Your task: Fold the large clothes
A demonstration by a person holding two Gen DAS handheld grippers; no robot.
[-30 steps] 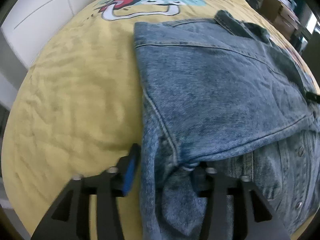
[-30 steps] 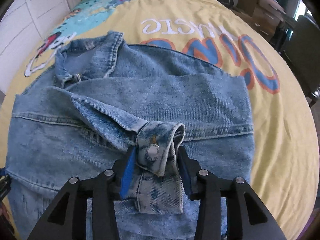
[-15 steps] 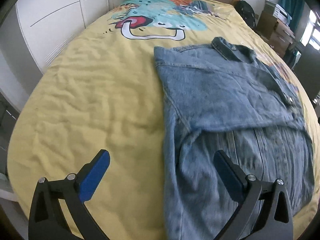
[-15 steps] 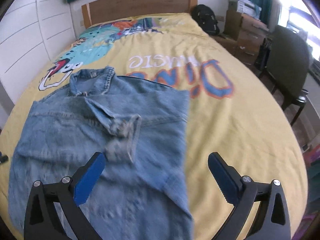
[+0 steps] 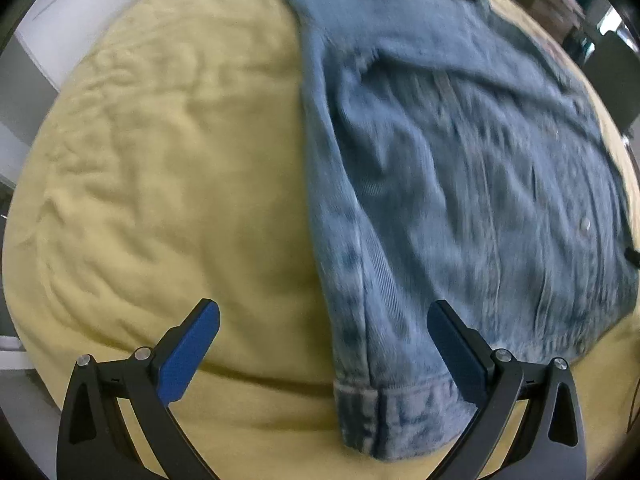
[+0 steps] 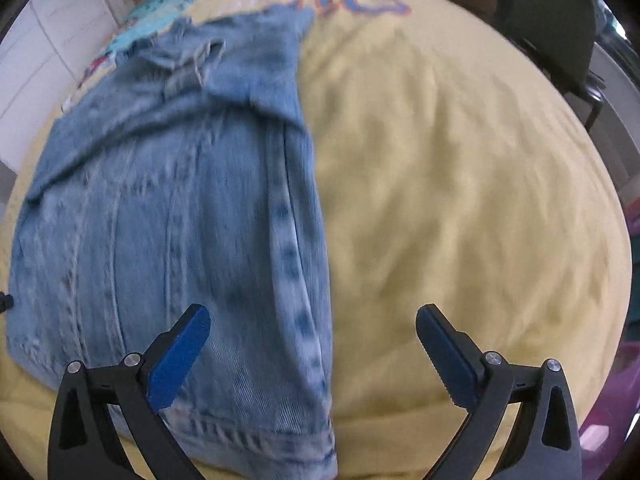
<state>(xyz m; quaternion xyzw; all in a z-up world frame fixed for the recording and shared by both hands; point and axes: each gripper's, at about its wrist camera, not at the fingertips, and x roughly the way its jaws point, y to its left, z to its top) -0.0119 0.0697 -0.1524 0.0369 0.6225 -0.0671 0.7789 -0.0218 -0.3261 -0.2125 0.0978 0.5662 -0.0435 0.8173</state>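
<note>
A light blue denim jacket (image 5: 460, 168) lies flat on the yellow bedspread (image 5: 168, 168), both sleeves folded in across its body. My left gripper (image 5: 324, 316) hangs open above the jacket's near left hem corner, its pads wide apart and holding nothing. In the right wrist view the same jacket (image 6: 172, 208) fills the left half, its folded cuff lying near the collar. My right gripper (image 6: 312, 320) stands open over the jacket's near right hem corner, empty, with one pad over denim and the other over bare bedspread (image 6: 460, 184).
A dark chair (image 6: 556, 28) and wooden furniture stand beyond the bed's right side. White cupboard doors (image 5: 72, 12) run along the left. The bed's near edge lies just below both grippers. A purple object (image 6: 612, 412) sits low at the right.
Both grippers let go of the sleeves, opened wide, and drew back toward the near hem. The sleeves now lie folded on the jacket.
</note>
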